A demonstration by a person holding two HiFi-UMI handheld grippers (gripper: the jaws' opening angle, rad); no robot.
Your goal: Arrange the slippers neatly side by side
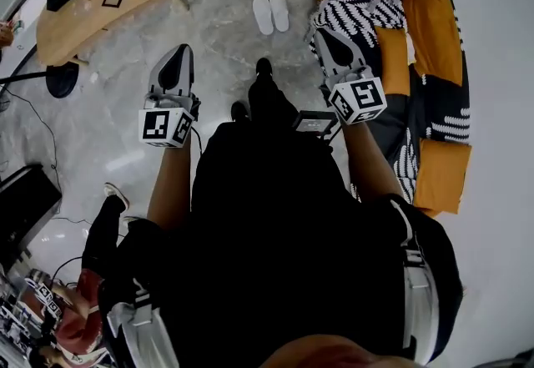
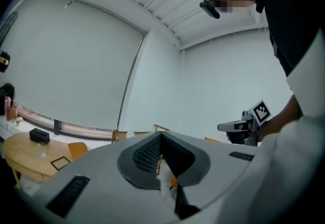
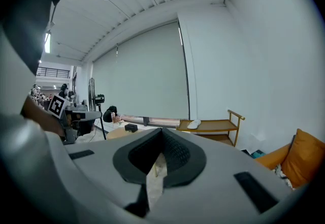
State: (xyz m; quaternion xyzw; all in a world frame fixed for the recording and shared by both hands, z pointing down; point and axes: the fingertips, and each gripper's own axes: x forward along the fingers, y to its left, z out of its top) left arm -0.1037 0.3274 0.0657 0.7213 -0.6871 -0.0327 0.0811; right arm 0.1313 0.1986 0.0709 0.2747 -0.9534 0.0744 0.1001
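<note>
Pair of flat white slippers (image 1: 271,14) lies side by side on grey marble floor (image 1: 217,32), well ahead of person. Left hand-held gripper (image 1: 179,57) and right hand-held gripper (image 1: 329,41) both closed, empty. Arrangement apparently done; next, only alignment check.

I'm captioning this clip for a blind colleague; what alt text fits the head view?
Seen from above, a person holds a left gripper and a right gripper, both shut and empty, over a grey floor. Two white slippers lie side by side ahead, left of an orange-cushioned sofa.
</note>
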